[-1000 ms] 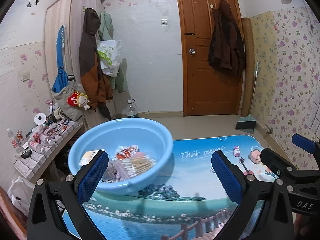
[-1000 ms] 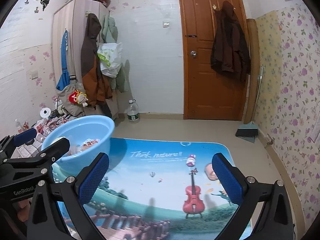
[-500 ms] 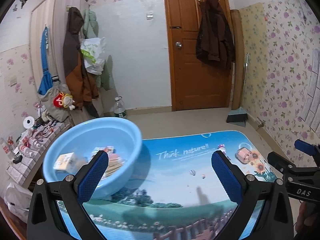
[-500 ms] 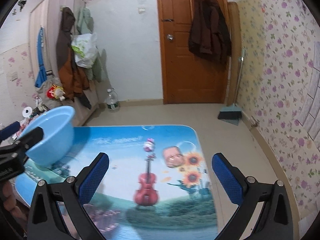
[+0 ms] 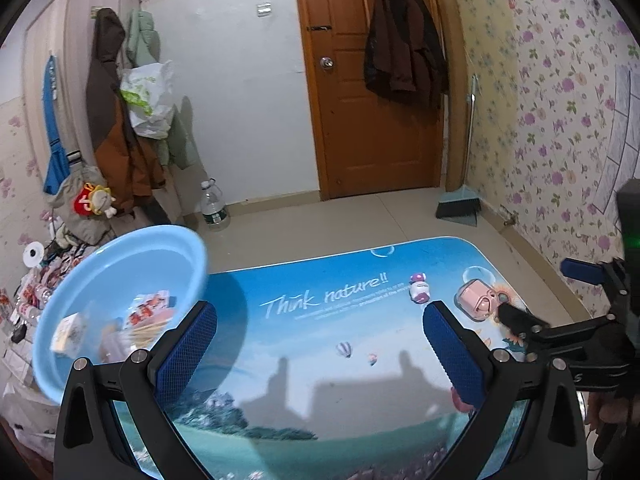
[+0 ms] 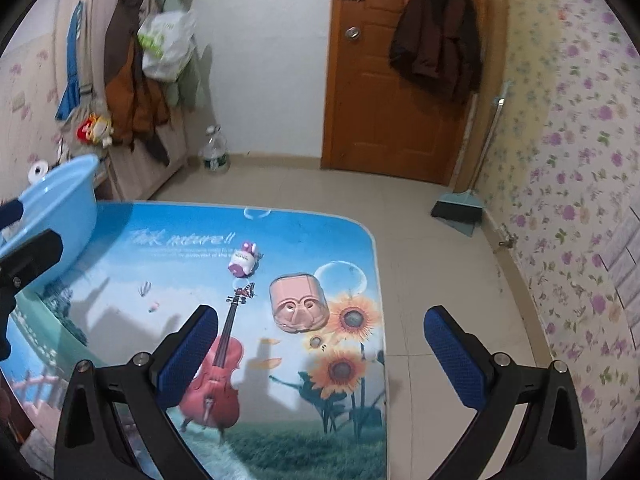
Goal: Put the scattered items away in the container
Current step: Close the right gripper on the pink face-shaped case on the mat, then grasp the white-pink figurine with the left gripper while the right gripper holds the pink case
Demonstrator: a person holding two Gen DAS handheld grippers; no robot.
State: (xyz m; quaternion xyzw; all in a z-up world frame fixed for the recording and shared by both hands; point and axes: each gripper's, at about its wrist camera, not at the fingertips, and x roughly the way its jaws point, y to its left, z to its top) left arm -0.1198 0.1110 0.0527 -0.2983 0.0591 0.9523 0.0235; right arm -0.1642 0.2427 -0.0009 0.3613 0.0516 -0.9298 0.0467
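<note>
A light blue basin (image 5: 120, 280) sits at the table's left end and holds several packets; it also shows in the right wrist view (image 6: 60, 208). A pink clear box (image 6: 299, 303) and a small purple-and-white bottle (image 6: 243, 261) lie on the printed table mat; both show in the left wrist view, the box (image 5: 476, 303) and the bottle (image 5: 418, 290). My left gripper (image 5: 320, 352) is open and empty over the mat, right of the basin. My right gripper (image 6: 322, 356) is open and empty, just in front of the pink box.
The table mat (image 6: 180, 280) ends at a rounded right edge with tiled floor beyond. A shelf of small items (image 5: 28, 292) is behind the basin. A broom and dustpan (image 6: 460, 212) lean by the floral wall, near the wooden door (image 6: 392, 80).
Both grippers have swung to the right: the basin has slid to the left of each view, and the pink box and bottle now lie nearer the right gripper. Both stay open.
</note>
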